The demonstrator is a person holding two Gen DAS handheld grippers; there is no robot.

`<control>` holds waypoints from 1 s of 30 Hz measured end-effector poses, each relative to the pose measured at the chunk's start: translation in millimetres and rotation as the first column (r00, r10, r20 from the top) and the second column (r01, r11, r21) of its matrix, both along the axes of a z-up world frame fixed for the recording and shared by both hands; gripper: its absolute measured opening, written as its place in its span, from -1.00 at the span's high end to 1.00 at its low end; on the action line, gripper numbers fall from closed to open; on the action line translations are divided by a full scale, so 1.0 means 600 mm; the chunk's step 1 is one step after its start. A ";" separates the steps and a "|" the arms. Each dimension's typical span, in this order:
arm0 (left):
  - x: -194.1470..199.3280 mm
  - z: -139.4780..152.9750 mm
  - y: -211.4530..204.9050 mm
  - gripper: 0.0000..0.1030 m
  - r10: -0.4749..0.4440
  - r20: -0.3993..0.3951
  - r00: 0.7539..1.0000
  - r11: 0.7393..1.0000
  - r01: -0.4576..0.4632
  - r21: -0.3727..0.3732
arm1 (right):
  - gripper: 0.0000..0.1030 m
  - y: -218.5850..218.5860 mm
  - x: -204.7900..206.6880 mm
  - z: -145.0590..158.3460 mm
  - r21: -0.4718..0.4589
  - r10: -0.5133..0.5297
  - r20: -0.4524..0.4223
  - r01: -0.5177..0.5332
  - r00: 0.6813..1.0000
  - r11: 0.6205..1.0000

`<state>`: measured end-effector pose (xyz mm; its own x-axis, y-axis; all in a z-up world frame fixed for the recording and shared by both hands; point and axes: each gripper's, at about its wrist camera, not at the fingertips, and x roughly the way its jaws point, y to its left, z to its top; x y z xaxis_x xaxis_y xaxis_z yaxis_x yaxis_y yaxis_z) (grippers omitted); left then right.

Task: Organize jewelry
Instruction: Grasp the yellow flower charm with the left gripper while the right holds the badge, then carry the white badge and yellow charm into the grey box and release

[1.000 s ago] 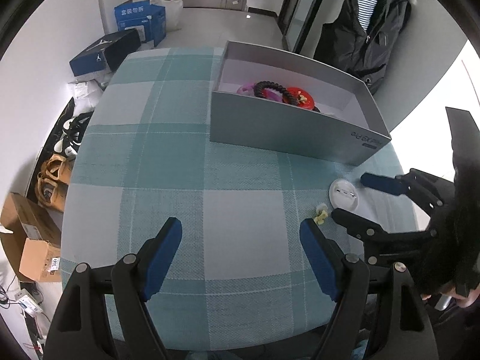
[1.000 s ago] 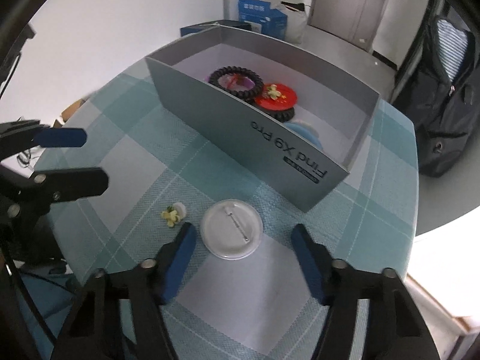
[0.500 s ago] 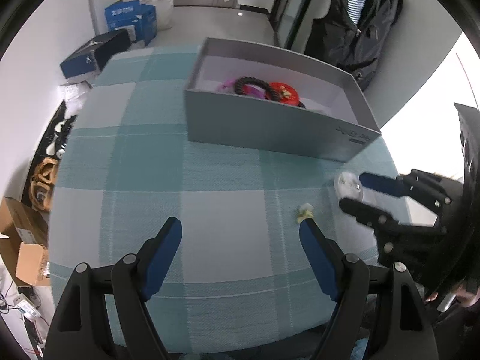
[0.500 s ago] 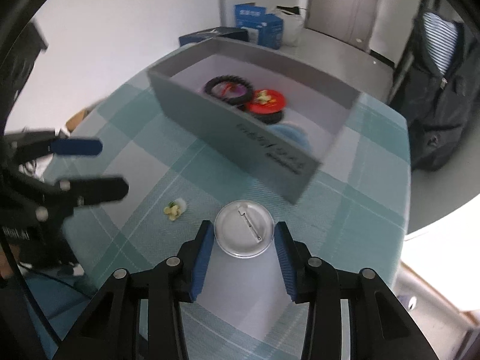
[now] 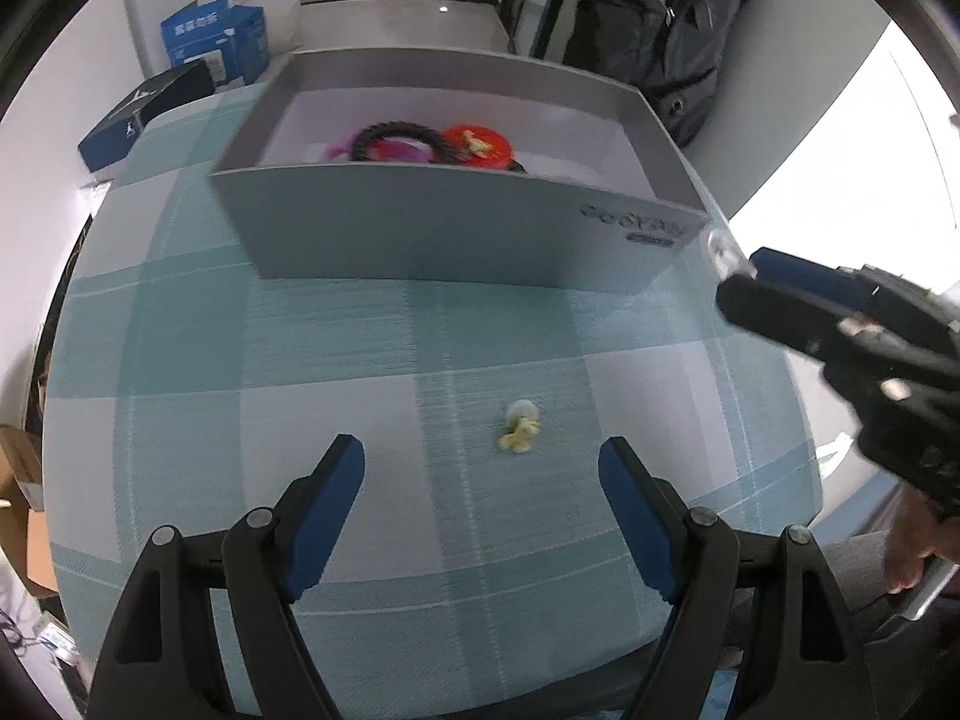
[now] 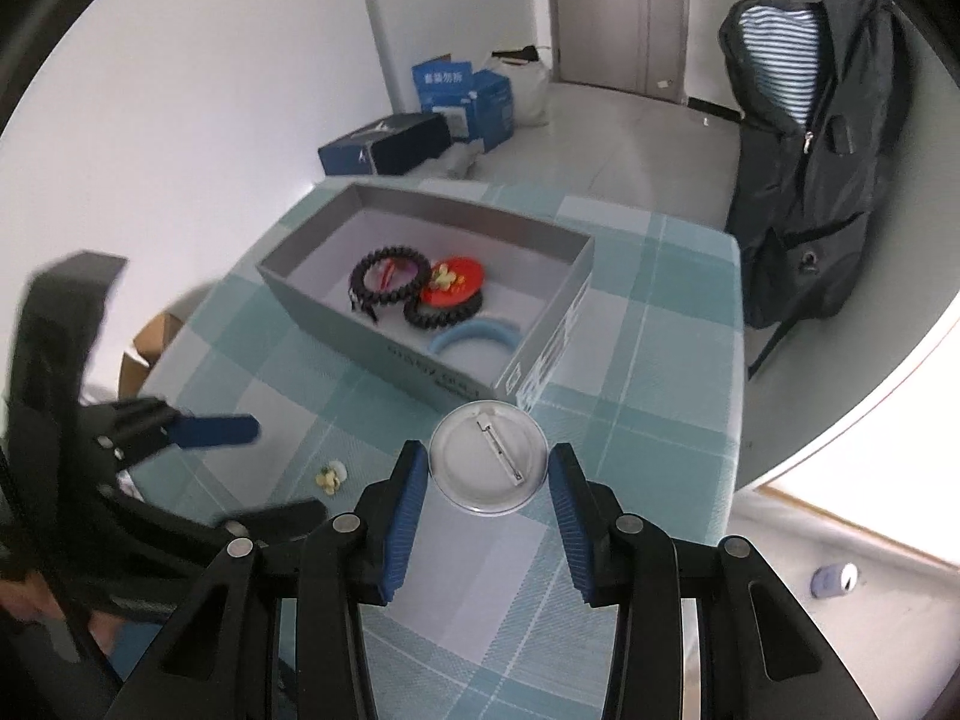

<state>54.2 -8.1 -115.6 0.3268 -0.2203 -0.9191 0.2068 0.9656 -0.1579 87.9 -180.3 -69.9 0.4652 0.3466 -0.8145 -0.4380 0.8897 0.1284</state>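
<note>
The right gripper point(image 6: 487, 474) pinches the pin badge point(image 6: 487, 457) by its rim, lifted clear of the desk point(image 6: 624, 456) near the grey box point(image 6: 420, 369), presumably to drop it in. The left gripper point(image 5: 480, 501), spread wide and empty, hovers near the small flower earring point(image 5: 519, 433).

open checked cloth on the table point(image 5: 336, 360) fills the lower and middle left-wrist frame; only a small yellow flower clip point(image 5: 519, 429) lies there, between and just ahead of the left gripper point(image 5: 480, 480) fingers, which stand wide apart. grey box point(image 5: 456, 234) walls the upper centre; its near side stands upright, top open. inside, black coil bands point(image 6: 390, 282), a red disc point(image 6: 453, 279) and a blue ring point(image 6: 474, 336) crowd the centre and right end; left end bare. right gripper point(image 6: 487, 480), clamped on a round pin badge point(image 6: 487, 459), hangs off the box's near right corner, at right edge of the left-wrist frame.
</note>
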 end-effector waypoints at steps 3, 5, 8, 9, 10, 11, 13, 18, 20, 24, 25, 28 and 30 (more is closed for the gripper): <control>0.003 -0.008 -0.017 -0.39 -0.004 -0.005 1.000 0.998 0.005 0.067 | 0.22 -0.010 0.001 0.007 0.015 -0.003 0.009 0.003 1.000 1.000; 0.004 -0.008 -0.027 -0.20 -0.025 0.006 1.000 0.994 0.025 0.110 | 0.22 -0.016 0.001 0.008 0.015 -0.007 0.010 0.007 1.000 1.000; 0.005 -0.007 -0.030 0.01 -0.030 0.019 0.999 0.991 0.028 0.130 | 0.22 -0.024 0.002 0.006 0.024 -0.018 -0.003 0.018 1.000 1.000; 0.006 -0.006 -0.030 0.18 -0.030 0.025 0.999 0.990 0.026 0.136 | 0.22 -0.026 0.003 0.006 0.022 -0.021 -0.005 0.021 1.000 1.000; 0.007 -0.005 -0.030 0.36 -0.030 0.031 0.999 0.990 0.026 0.139 | 0.22 -0.028 0.004 0.005 0.021 -0.024 -0.008 0.024 1.000 0.999; 0.010 -0.005 -0.031 0.45 -0.031 0.032 0.999 0.991 0.026 0.133 | 0.22 -0.029 0.004 0.006 0.024 -0.027 -0.009 0.027 1.000 0.999; 0.011 -0.004 -0.030 0.76 -0.029 0.033 0.999 0.992 0.025 0.126 | 0.22 -0.030 0.003 0.008 0.029 -0.028 -0.008 0.029 1.000 0.999; 0.015 -0.006 -0.032 0.83 -0.045 0.020 0.999 0.995 0.043 0.093 | 0.22 -0.023 0.000 0.012 0.029 -0.014 0.001 0.014 1.000 0.999; 0.012 -0.005 -0.033 0.83 -0.049 0.017 0.999 0.996 0.047 0.082 | 0.22 -0.020 0.000 0.012 0.028 -0.012 0.000 0.012 1.000 1.000; 0.011 0.008 -0.025 0.83 -0.024 0.051 0.998 0.997 0.020 0.077 | 0.22 -0.023 0.003 0.010 0.035 -0.024 -0.009 0.025 1.000 0.999; 0.011 0.015 -0.019 0.83 -0.013 0.066 0.998 0.998 0.008 0.070 | 0.22 -0.025 0.005 0.009 0.047 -0.029 -0.018 0.030 0.999 0.998; 0.010 0.039 -0.003 0.83 0.013 0.102 0.995 0.999 -0.016 0.032 | 0.22 -0.026 0.010 0.010 0.072 -0.041 -0.034 0.043 0.999 0.996; 0.009 0.056 0.007 0.83 0.027 0.122 0.992 1.000 -0.027 0.000 | 0.22 -0.026 0.012 0.016 0.103 -0.049 -0.043 0.053 0.998 0.993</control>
